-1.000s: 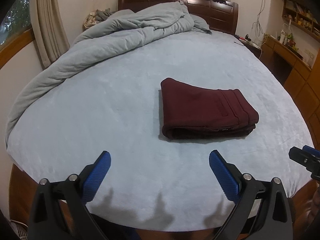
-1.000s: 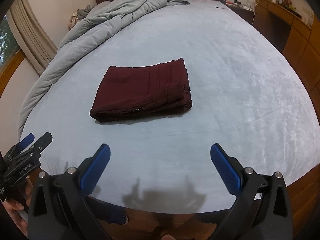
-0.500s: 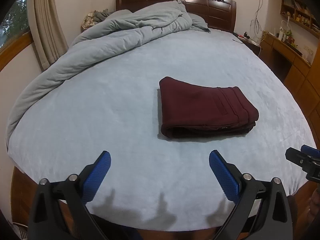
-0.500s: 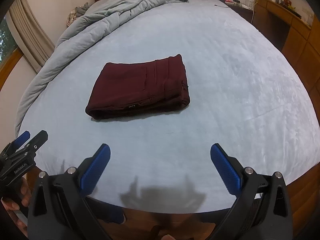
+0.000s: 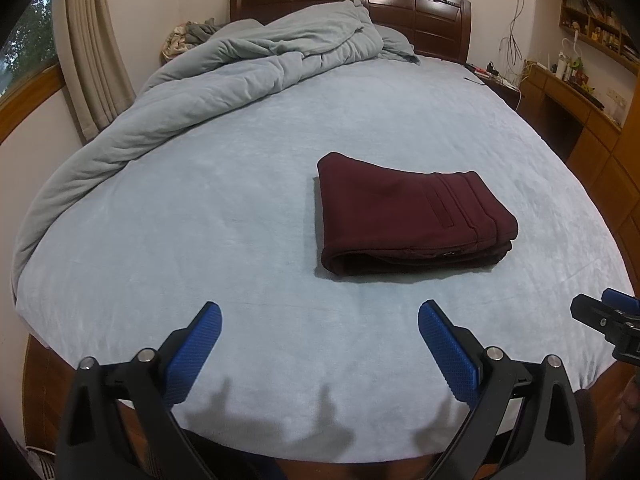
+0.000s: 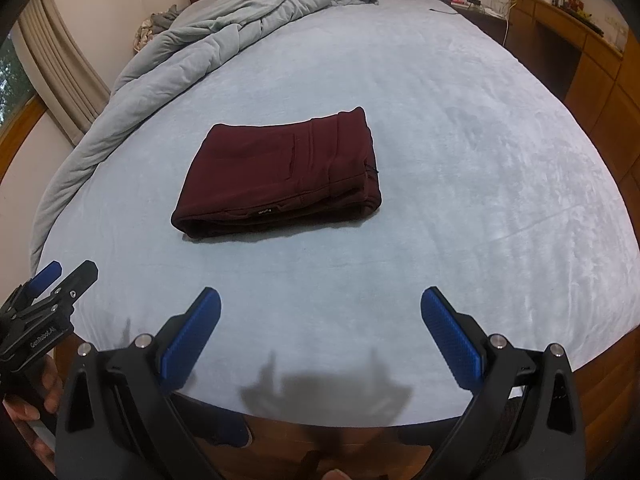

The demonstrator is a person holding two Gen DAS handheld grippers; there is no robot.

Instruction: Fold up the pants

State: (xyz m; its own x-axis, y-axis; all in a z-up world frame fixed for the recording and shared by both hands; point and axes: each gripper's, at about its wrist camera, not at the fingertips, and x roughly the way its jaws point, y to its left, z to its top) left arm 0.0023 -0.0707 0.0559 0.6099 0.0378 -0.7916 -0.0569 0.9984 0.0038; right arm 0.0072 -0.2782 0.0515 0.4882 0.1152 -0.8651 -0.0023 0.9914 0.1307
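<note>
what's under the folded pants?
The pants lie flat on the blue sheet, which shows on all sides. Nothing sticks out from beneath; the patch they cover is hidden.

Bed (image 5: pixel 240 208) with a pale blue sheet.
Folded maroon pants (image 5: pixel 408 216) lie on it; a grey duvet (image 5: pixel 224 80) is bunched along its far-left side.

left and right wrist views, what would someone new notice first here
The dark maroon pants stand out first: folded into a compact rectangle, they lie alone on the pale blue bed sheet, toward the near end of the bed. Next, the rumpled grey comforter heaped along the left side up to the headboard. In front, the left gripper and right gripper both gape open, holding nothing, short of the pants.
</note>
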